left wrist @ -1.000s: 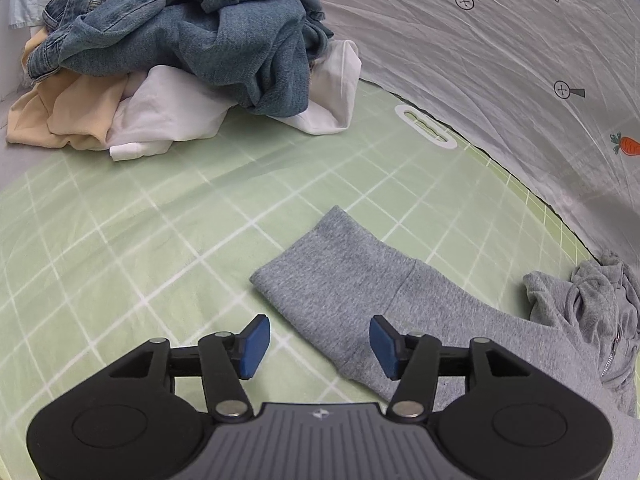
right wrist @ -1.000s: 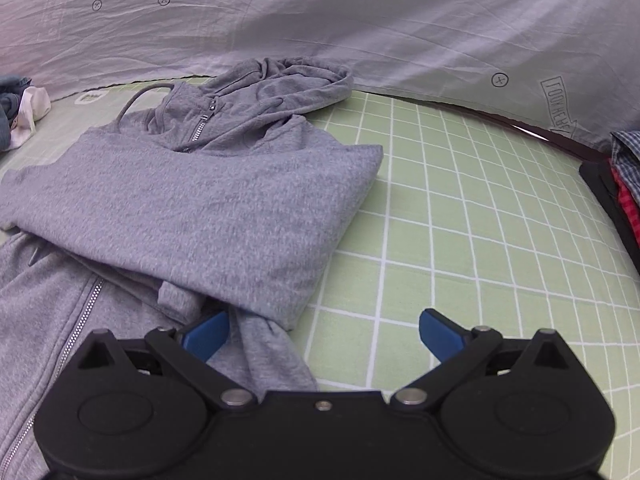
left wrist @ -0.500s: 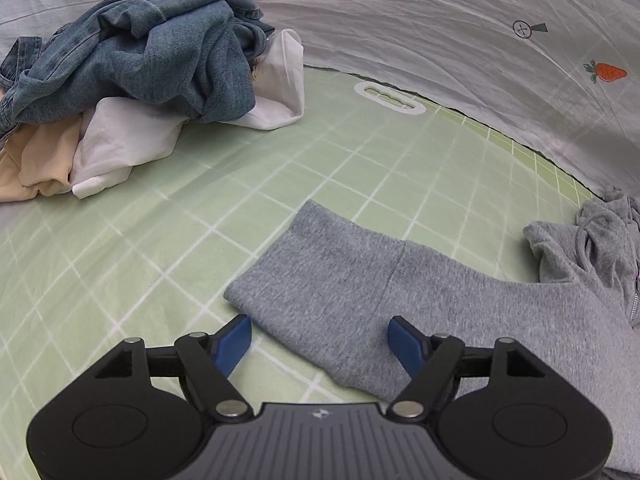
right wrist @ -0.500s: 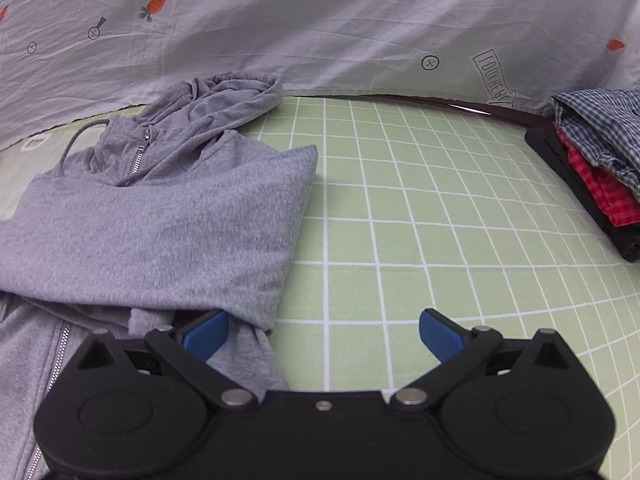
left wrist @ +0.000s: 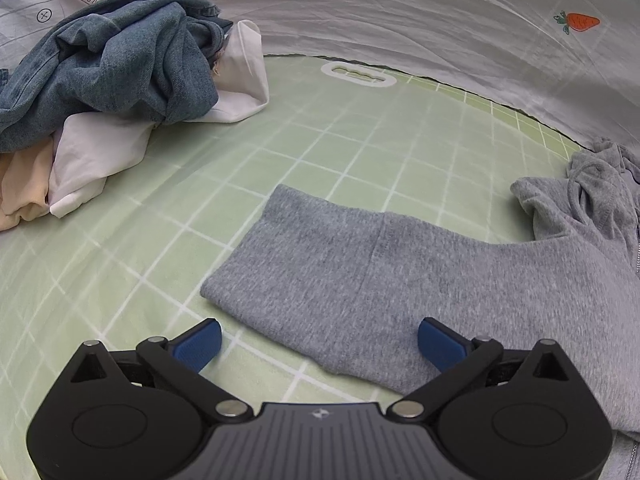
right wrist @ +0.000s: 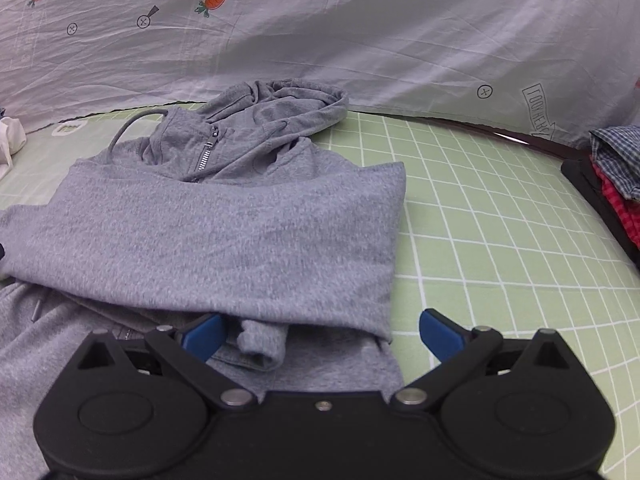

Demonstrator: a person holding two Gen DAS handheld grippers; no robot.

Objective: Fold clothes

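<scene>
A grey zip hoodie (right wrist: 240,224) lies on the green grid mat (right wrist: 480,240), its sleeves folded across the chest and its hood at the far end. In the left wrist view one grey sleeve (left wrist: 360,272) stretches out to the left over the mat (left wrist: 200,200). My left gripper (left wrist: 320,344) is open and empty, its fingers either side of the sleeve's near edge. My right gripper (right wrist: 322,334) is open and empty, just above the hoodie's near right edge and a small cuff (right wrist: 260,348).
A heap of unfolded clothes lies at the far left: blue jeans (left wrist: 120,52), a white garment (left wrist: 100,152) and a beige one (left wrist: 20,188). Folded plaid and red clothes (right wrist: 616,176) are stacked at the right edge. A patterned grey sheet (right wrist: 360,40) rises behind the mat.
My left gripper has opened wider and shifted right along the sleeve. My right gripper has stayed open and has swung back left toward the hoodie.
</scene>
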